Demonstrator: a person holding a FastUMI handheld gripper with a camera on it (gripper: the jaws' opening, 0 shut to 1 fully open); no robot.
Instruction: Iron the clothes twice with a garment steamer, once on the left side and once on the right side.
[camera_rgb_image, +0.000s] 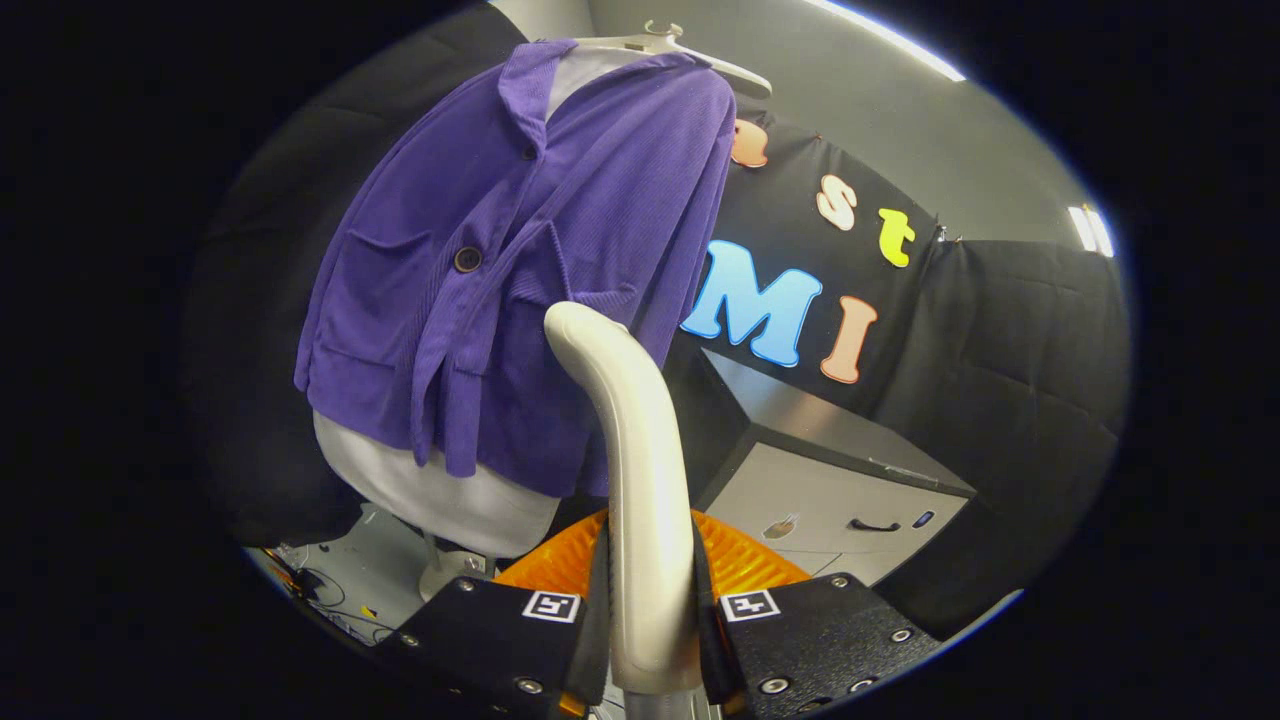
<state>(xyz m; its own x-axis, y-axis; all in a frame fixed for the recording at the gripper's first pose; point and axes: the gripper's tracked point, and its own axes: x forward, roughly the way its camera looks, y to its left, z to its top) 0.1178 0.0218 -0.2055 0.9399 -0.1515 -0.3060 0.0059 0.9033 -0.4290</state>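
Clamped on the garment steamer (640, 480): gripper (650, 620) with both fingers pressed against the steamer's pale curved handle, one on each side, the handle rising up between them and bending forward at its tip. Beyond that tip, hung on a white hanger (690, 50) over a pale mannequin torso (440, 490), the purple jacket (500, 260), buttoned, with patch pockets and a dark button at mid-front. Steamer head near the lower front of the jacket, about level with the hem pocket; touching or just short of the cloth, cannot tell, since the handle hides the contact. Judged as the start or early part of a pass, probably on the side of the jacket nearer the wall cloth; which of the two passes, impossible to say. Next move likely calls for keeping the grip firm, bringing the head flat to the cloth and drawing it steadily along one front panel, then shifting across the button line for the other side. Just ahead of the fingers and under the handle, an orange ribbed surface (740, 560), perhaps the steamer's base or stand. Beside the jacket, against the black wall cloth, a grey drawer cabinet (850, 480) with a dark handle, close enough to crowd a wide sideways swing. Below the torso, a stand foot and loose cables (320, 590) on the floor, worth avoiding
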